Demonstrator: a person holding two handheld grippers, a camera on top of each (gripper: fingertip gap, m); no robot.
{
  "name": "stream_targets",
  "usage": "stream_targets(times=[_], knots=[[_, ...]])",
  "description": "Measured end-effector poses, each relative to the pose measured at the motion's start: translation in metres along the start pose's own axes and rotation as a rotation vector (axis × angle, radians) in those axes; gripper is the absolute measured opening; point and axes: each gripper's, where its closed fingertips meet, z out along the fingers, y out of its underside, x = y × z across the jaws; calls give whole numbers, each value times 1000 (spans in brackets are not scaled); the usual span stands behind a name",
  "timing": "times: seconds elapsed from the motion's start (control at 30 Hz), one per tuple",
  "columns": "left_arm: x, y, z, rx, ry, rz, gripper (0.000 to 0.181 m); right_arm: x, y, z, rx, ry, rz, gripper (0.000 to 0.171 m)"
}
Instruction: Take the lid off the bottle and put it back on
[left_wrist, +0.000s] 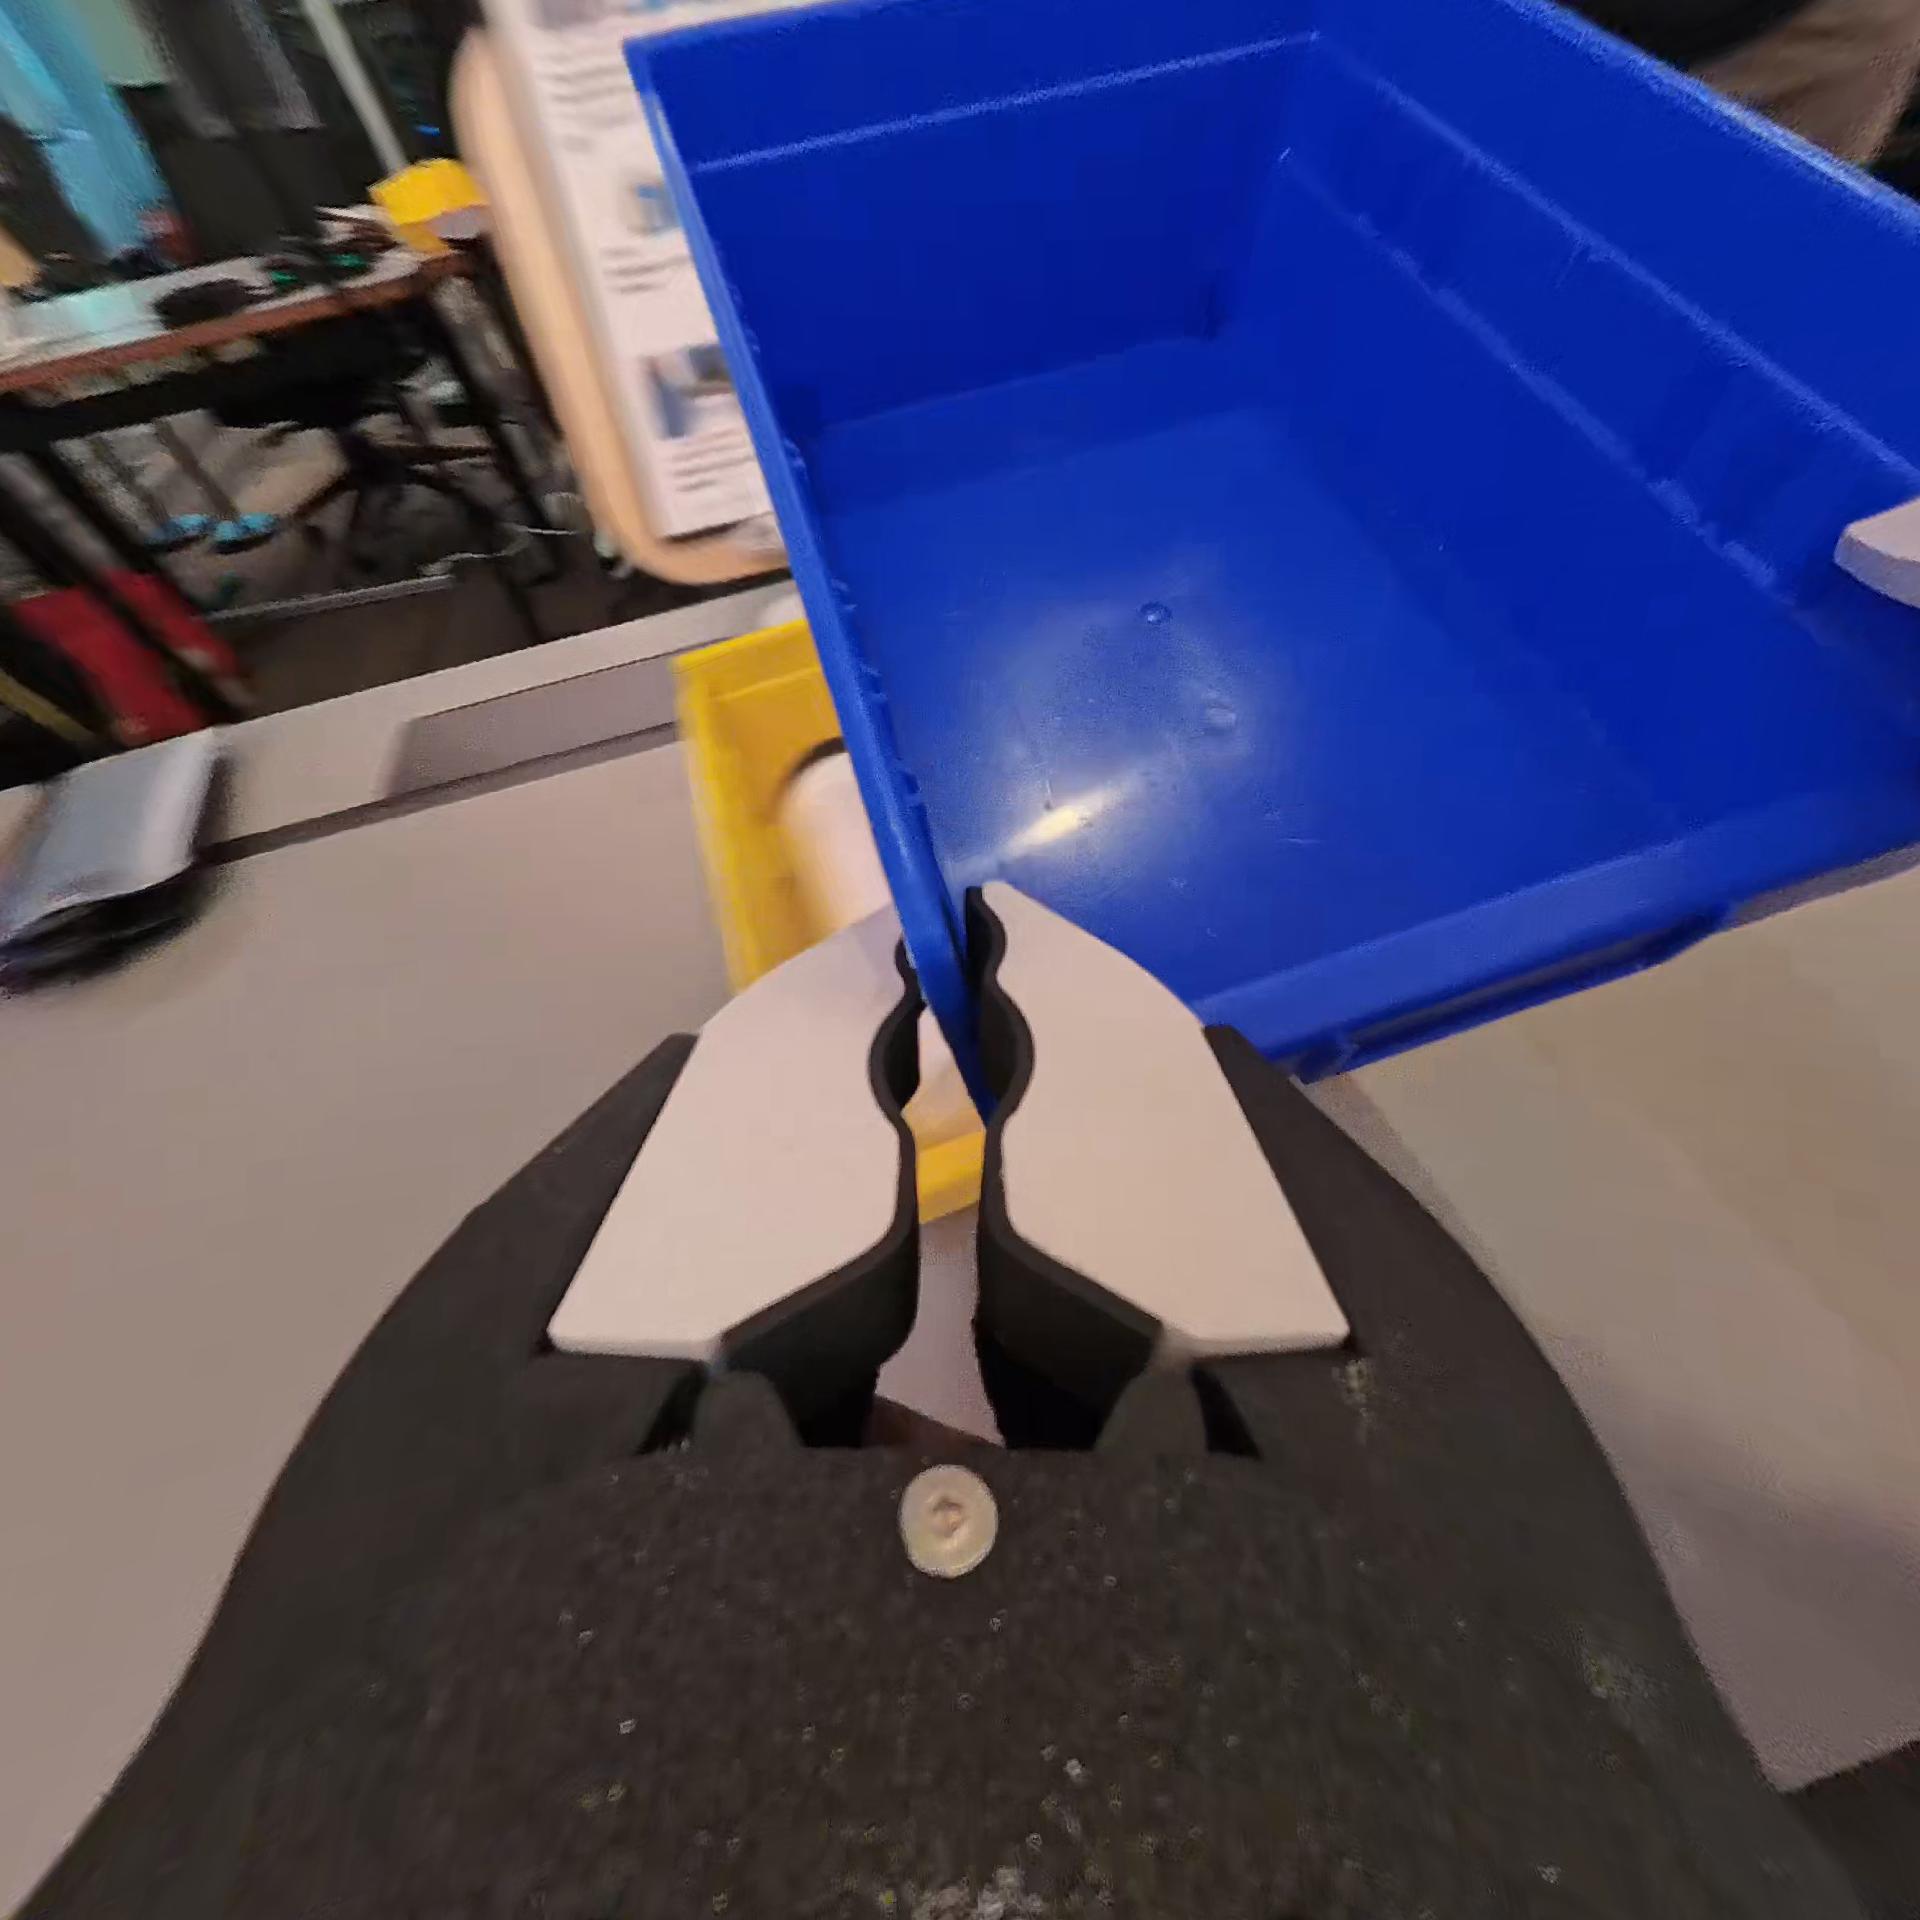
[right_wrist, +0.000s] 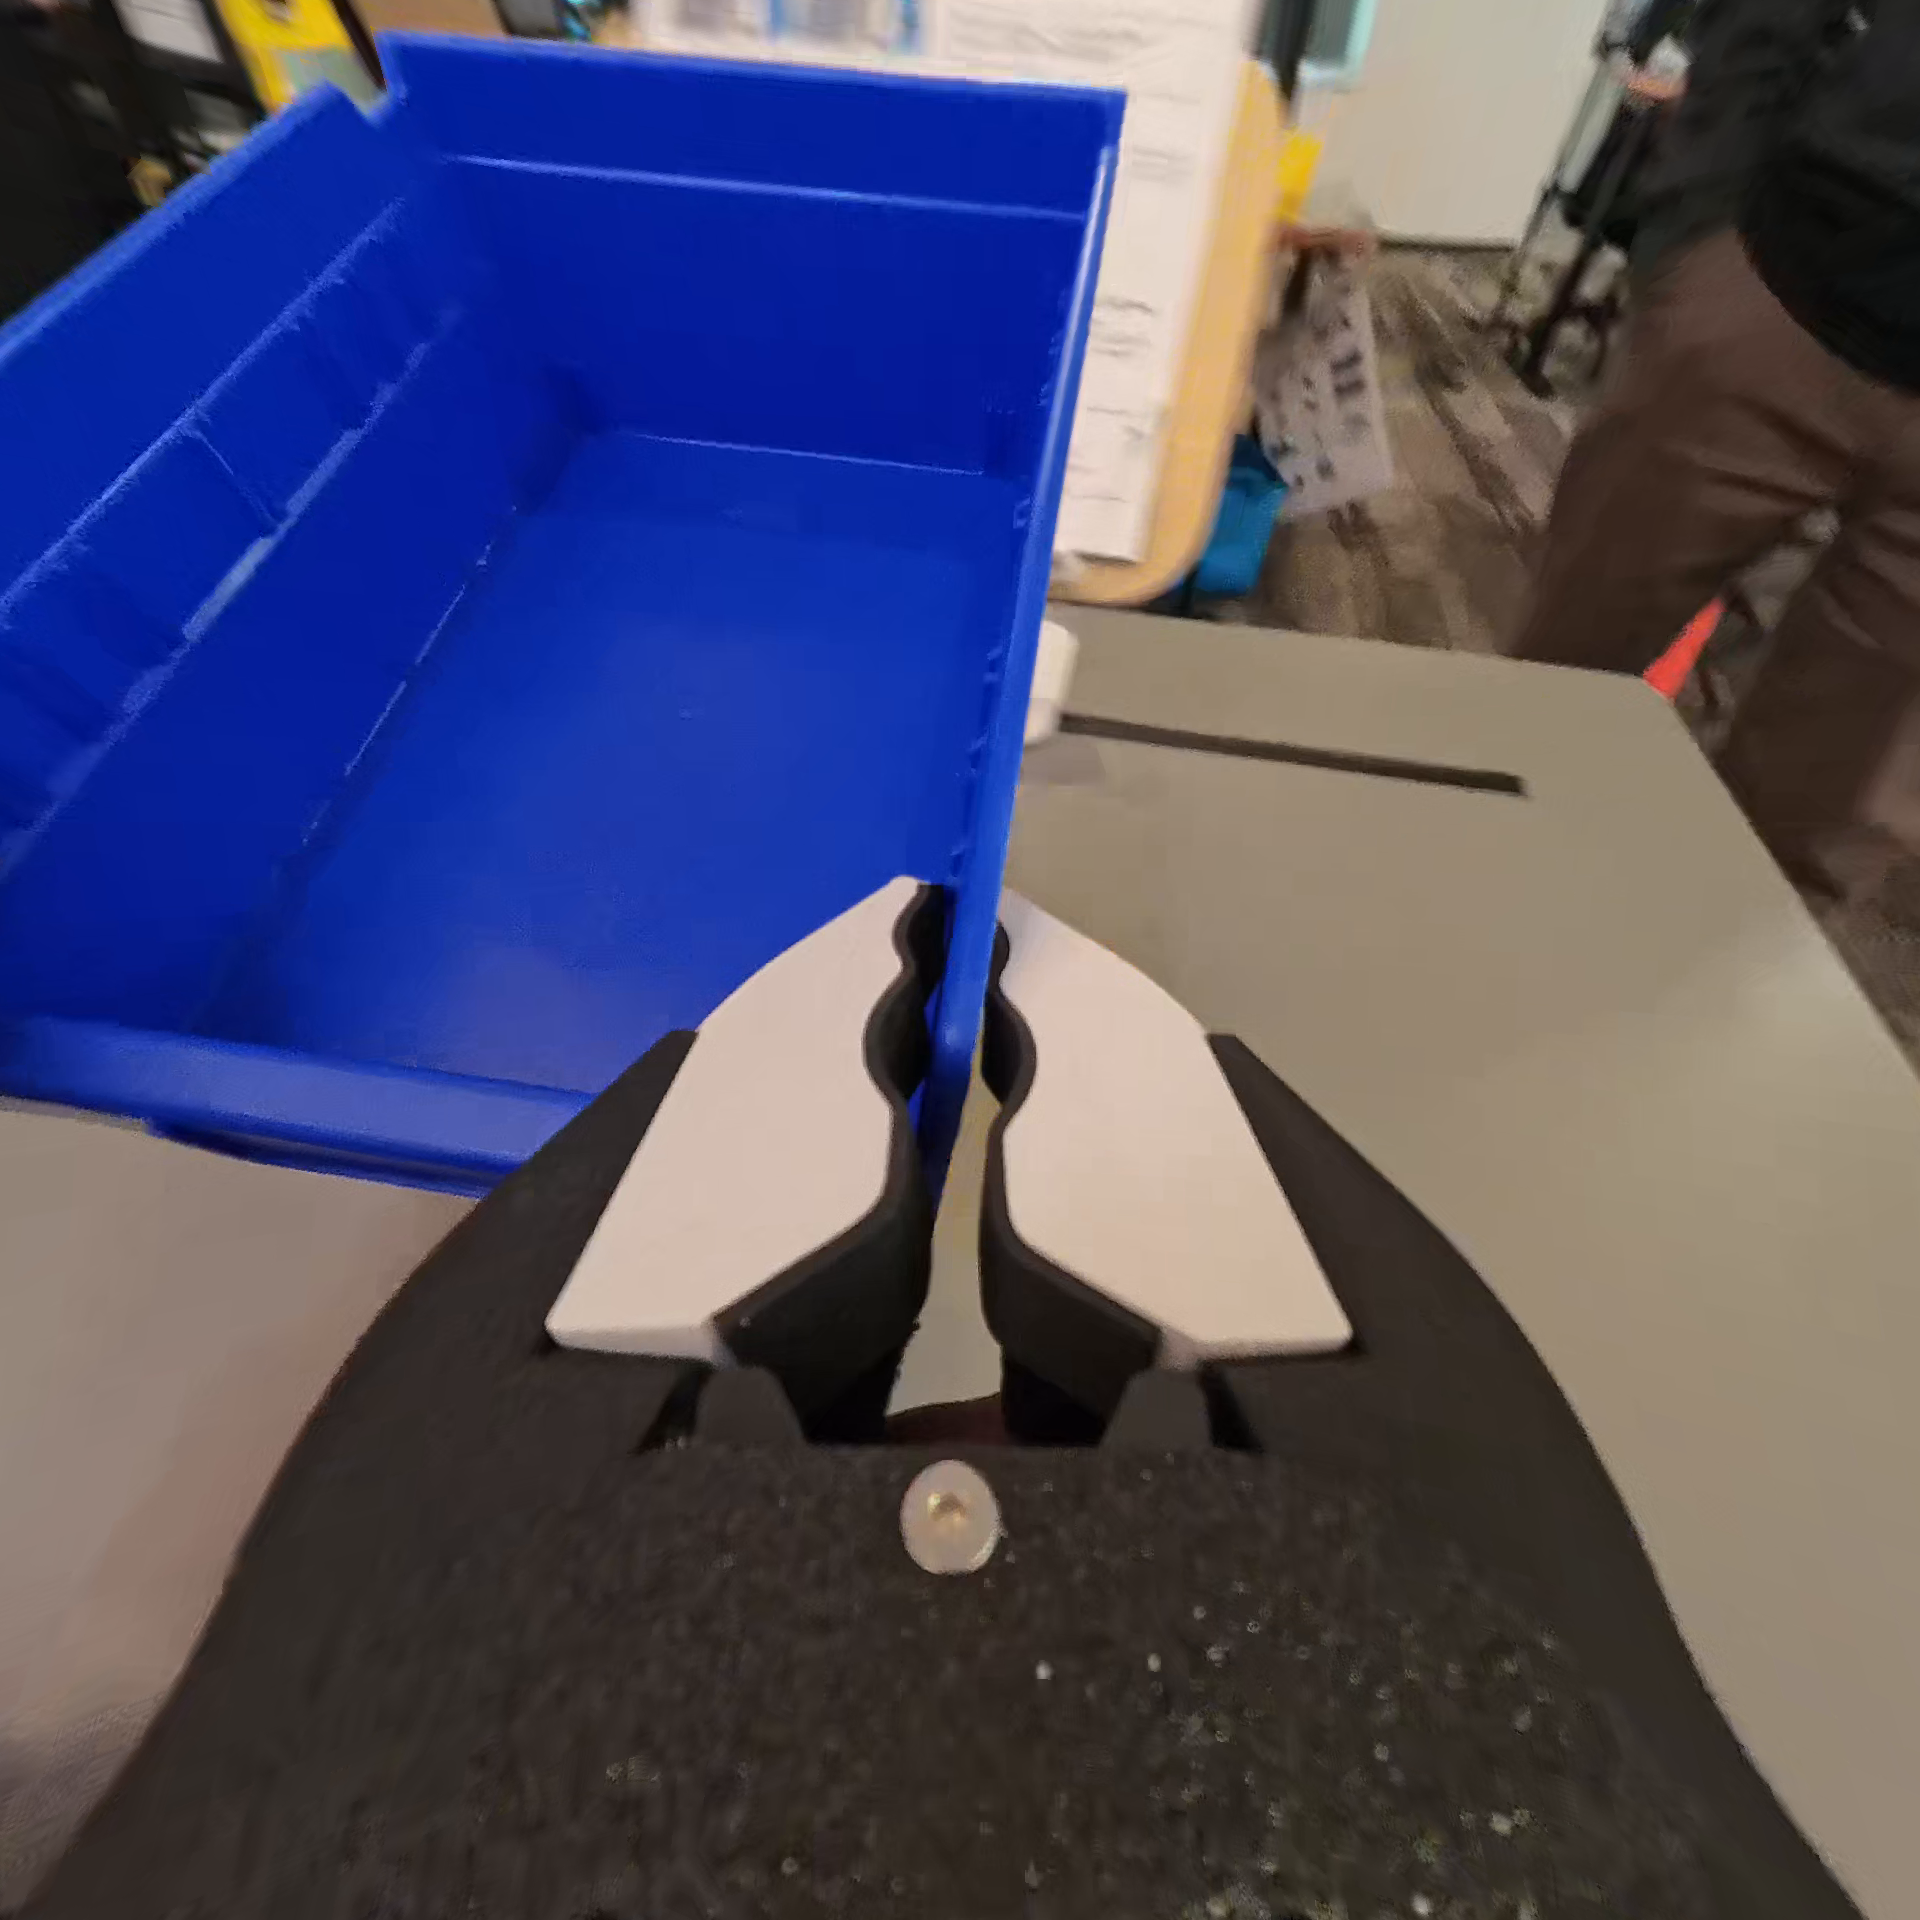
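Left tongs (left_wrist: 948, 940) are closed on the left side wall of the blue bin (left_wrist: 1299, 644), one finger inside, one outside. Right tongs (right_wrist: 961, 914) are likewise clamped on the bin's right side wall (right_wrist: 977, 831). Bin interior holds nothing visible; the bin appears tilted and raised off the grey worktop (left_wrist: 364, 1039). Behind its left wall sits a yellow bin (left_wrist: 743, 790) containing a pale cylindrical object, possibly the bottle (left_wrist: 831, 821); lid cannot be made out. A person (right_wrist: 1756, 416) stands beyond the worktop.
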Motion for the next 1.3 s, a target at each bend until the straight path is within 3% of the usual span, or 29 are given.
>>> stream_targets(times=[0.2, 0.37, 0.5, 0.63, 0.7, 0.8, 0.87, 0.93, 1.07, 1.17, 1.23, 1.3], knots=[[163, 2, 107, -84, 142, 35, 6, 187, 51, 17, -187, 145, 34, 5], [228, 39, 148, -138, 146, 43, 6, 259, 125, 37, -264, 125, 76, 5], [251, 66, 161, -166, 200, 15, 9, 278, 148, 47, -265, 111, 73, 5], [259, 63, 164, -173, 264, 10, 13, 288, 152, 55, -236, 121, 109, 6], [261, 58, 150, -182, 376, -39, 21, 296, 152, 53, -238, 148, 134, 13], [227, 30, 94, -98, 520, -84, 43, 308, 139, 31, -235, 238, 79, 34], [172, 22, 59, -57, 501, -93, 55, 300, 109, 11, -164, 269, -7, 34], [95, 28, 42, -31, 359, -115, 59, 267, 75, 1, -90, 228, -97, 43], [-43, 75, 47, -65, 22, -144, 68, 127, 46, 21, -45, -43, -176, 52], [-63, 110, 69, -178, 38, -202, 71, 11, 72, 53, -94, -274, -32, 57], [-65, 116, 83, -203, 32, -188, 65, -25, 97, 78, -167, -262, 19, 68], [-62, 118, 92, -211, 49, -178, 42, -31, 112, 99, -208, -147, 15, 65]])
